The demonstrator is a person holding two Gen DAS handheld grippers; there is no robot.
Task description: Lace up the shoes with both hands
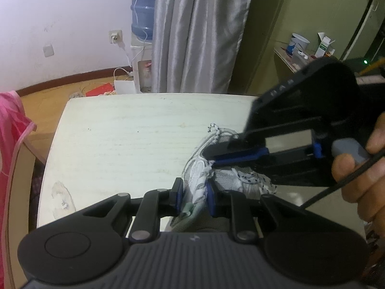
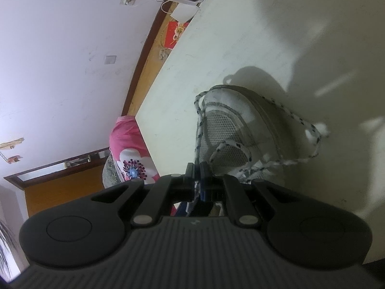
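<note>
The left gripper (image 1: 193, 193) is nearly closed, its blue pads pinching a fold of the white sneaker (image 1: 199, 175) at the collar and pinning the shoe to the tabletop (image 1: 125, 139). The right gripper (image 2: 198, 177) is clamped almost fully together on a strand of the white, dark-flecked shoelace (image 2: 199, 130), which runs from the jaws up along the mesh side of the shoe. The sneaker lies near the tabletop's right edge, toe pointing away, with loose lace looped over its top and trailing onto the surface.

To do this step well, I'd say the left side should hold the shoe firmly while the right draws the lace taut along its own line, not sideways, so that the strand does not slip from the pads or drag the shoe. Taking the lace close to its tip would make threading an eyelet easier.

No brand or writing is legible on the shoe. The cartons on the far shelf (image 1: 288, 57) carry print too small to read.
</note>
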